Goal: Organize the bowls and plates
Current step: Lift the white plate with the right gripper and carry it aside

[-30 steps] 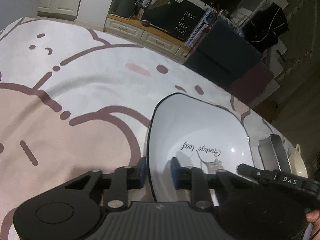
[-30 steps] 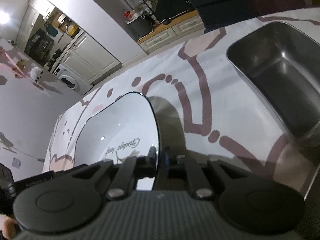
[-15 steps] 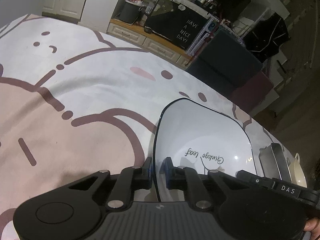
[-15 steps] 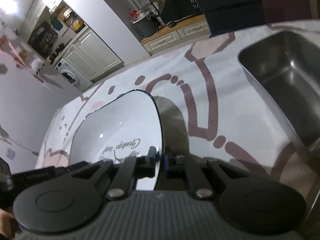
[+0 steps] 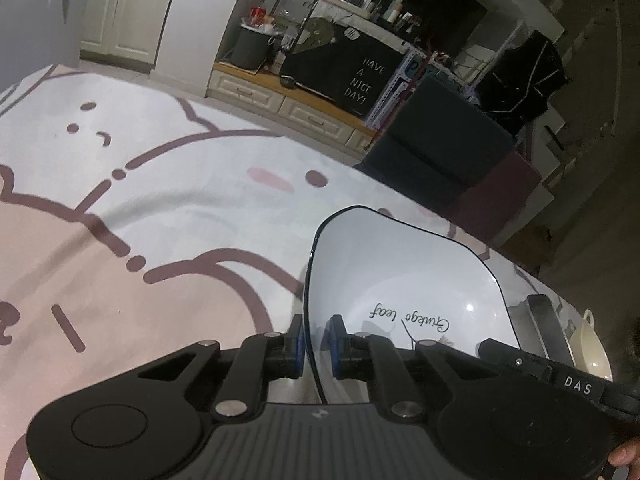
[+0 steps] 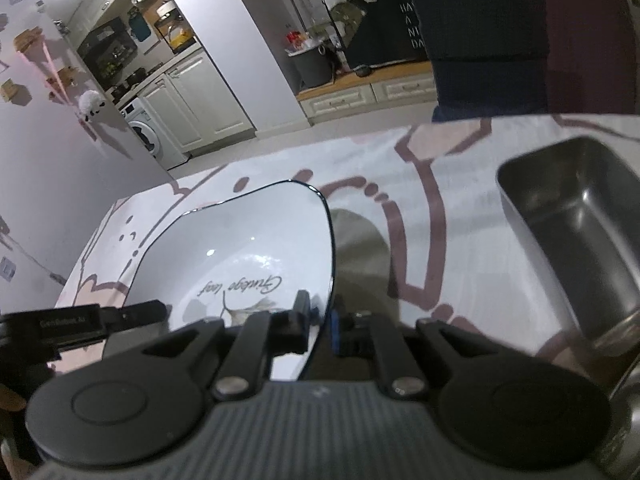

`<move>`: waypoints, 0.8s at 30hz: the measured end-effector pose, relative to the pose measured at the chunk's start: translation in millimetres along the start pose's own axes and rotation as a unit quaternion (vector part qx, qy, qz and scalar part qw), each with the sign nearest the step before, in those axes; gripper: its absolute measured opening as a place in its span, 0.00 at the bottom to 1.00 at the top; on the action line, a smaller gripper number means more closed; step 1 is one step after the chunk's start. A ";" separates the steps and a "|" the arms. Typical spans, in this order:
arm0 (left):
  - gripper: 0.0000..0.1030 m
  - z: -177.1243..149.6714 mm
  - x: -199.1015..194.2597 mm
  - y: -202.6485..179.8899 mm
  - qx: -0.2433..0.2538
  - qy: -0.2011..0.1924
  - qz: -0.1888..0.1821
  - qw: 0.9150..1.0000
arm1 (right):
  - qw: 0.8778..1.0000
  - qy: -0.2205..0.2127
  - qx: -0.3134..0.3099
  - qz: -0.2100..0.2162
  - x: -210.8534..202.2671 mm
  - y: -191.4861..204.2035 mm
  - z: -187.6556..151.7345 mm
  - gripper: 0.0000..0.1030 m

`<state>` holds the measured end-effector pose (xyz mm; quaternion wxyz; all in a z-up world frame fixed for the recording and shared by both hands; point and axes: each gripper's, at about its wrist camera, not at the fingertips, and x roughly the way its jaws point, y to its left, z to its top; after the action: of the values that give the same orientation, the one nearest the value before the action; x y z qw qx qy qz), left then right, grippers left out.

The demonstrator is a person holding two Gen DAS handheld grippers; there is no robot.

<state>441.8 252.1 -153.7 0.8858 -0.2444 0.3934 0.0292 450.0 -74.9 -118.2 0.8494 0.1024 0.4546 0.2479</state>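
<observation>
A white squarish plate (image 5: 404,276) with a thin dark rim and script lettering is held by both grippers over the cartoon-print tablecloth. My left gripper (image 5: 316,346) is shut on the plate's left rim, which runs between its blue pads. In the right wrist view the same plate (image 6: 248,248) fills the lower left, and my right gripper (image 6: 322,326) is shut on its right rim. The plate looks tilted, and its shadow lies on the cloth just to its right. The other gripper's black body shows at the plate's far side in each view.
A deep steel tray (image 6: 580,236) stands on the cloth to the right of the plate. A cream bowl (image 5: 590,346) peeks out beyond the steel tray (image 5: 546,330). The table's far edge faces a dark chair (image 5: 436,152) and low cabinets.
The left gripper's jaws closed from astride the rim onto the plate's left rim. The right gripper stayed shut on the right rim and rolled, lifting a little with the plate.
</observation>
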 end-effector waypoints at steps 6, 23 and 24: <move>0.12 6.5 -26.8 -25.8 0.014 -0.021 -0.011 1.000 | 1.000 -0.015 -0.007 -0.002 -22.1 1.1 8.4 0.11; 0.11 -35.7 -161.8 -130.2 0.066 -0.079 -0.078 0.992 | 0.993 -0.113 -0.025 -0.011 -193.5 2.1 0.6 0.11; 0.11 -39.8 -167.5 -134.1 0.068 -0.078 -0.080 0.991 | 0.993 -0.117 -0.029 -0.013 -203.9 2.3 -3.6 0.11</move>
<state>331.9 139.6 -2.3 0.9278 -0.2109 0.3038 -0.0497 351.6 -178.0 27.8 0.9023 0.1003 0.3465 0.2362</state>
